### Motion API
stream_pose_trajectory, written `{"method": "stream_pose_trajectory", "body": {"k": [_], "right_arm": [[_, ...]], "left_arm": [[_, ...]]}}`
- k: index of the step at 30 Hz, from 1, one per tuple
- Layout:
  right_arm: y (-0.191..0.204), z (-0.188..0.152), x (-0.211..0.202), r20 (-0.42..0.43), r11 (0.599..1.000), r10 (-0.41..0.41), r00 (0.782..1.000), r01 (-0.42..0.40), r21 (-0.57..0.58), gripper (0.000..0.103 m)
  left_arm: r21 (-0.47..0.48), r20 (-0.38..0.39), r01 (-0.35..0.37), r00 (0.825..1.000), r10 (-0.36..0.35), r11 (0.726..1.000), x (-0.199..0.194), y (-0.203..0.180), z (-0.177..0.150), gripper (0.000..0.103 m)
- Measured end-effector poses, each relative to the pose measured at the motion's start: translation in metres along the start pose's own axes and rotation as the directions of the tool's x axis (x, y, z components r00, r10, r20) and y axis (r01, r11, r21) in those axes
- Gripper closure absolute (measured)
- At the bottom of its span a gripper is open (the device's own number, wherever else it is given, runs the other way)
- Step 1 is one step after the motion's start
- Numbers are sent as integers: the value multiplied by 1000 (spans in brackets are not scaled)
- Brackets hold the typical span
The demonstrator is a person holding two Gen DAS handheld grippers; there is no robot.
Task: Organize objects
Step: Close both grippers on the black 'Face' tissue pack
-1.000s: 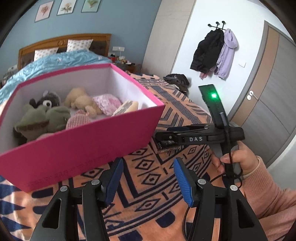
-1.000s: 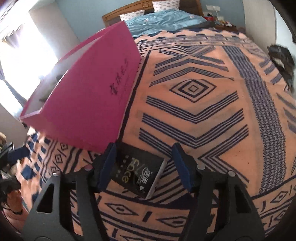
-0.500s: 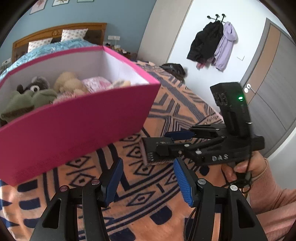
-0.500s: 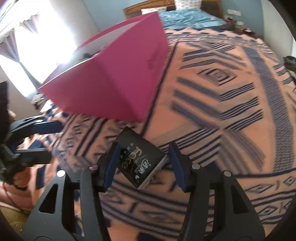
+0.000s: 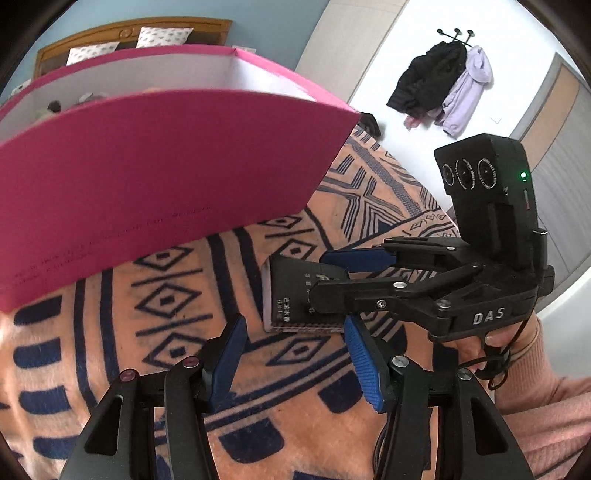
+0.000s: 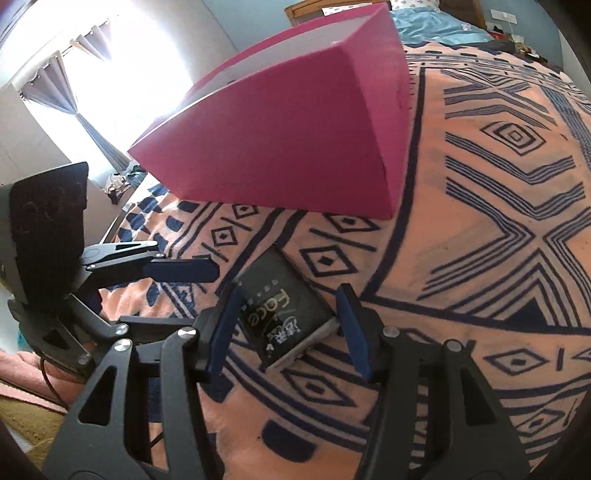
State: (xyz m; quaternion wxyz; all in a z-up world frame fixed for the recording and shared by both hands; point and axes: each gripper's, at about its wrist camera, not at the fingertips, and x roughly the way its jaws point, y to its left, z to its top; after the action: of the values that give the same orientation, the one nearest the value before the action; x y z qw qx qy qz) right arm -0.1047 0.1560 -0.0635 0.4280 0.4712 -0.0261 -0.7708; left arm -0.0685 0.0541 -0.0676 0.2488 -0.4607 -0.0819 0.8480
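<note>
A small black box with "face" printed on it [image 6: 286, 312] lies flat on the orange patterned blanket [image 6: 480, 258], just in front of the pink storage box [image 6: 295, 140]. My right gripper [image 6: 290, 334] is open with its blue fingers on either side of the black box, not touching it. In the left wrist view the black box [image 5: 291, 299] sits between the right gripper's fingers [image 5: 354, 258]. My left gripper [image 5: 295, 363] is open and empty, low over the blanket just short of the black box. The pink box [image 5: 159, 162] holds plush toys, mostly hidden.
A bed with pillows and a blue cover [image 6: 439, 22] lies behind the pink box. Coats hang on a wall hook [image 5: 443, 85] beside a door. A bright window with curtains [image 6: 110, 85] is at the left in the right wrist view.
Both grippers have come lower and closer to the blanket. The right gripper swung round to face the pink box's corner and straddles the black box. The left gripper moved nearer the black box.
</note>
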Motion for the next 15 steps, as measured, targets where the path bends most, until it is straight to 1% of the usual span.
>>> {"method": "stream_pose_trajectory", "body": {"k": [3, 7, 15], "right_arm": [[6, 1, 5, -8, 1000, 10, 1000, -10, -12, 46], [12, 2, 8, -12, 1000, 19, 1000, -19, -19, 46], [19, -1, 9, -24, 999, 32, 999, -33, -41, 45]], "left_arm": [[10, -8, 17, 1000, -17, 1000, 1, -2, -2, 53], [34, -23, 13, 1000, -12, 999, 1, -9, -7, 53], [39, -39, 41, 998, -39, 998, -4, -12, -19, 53]]}}
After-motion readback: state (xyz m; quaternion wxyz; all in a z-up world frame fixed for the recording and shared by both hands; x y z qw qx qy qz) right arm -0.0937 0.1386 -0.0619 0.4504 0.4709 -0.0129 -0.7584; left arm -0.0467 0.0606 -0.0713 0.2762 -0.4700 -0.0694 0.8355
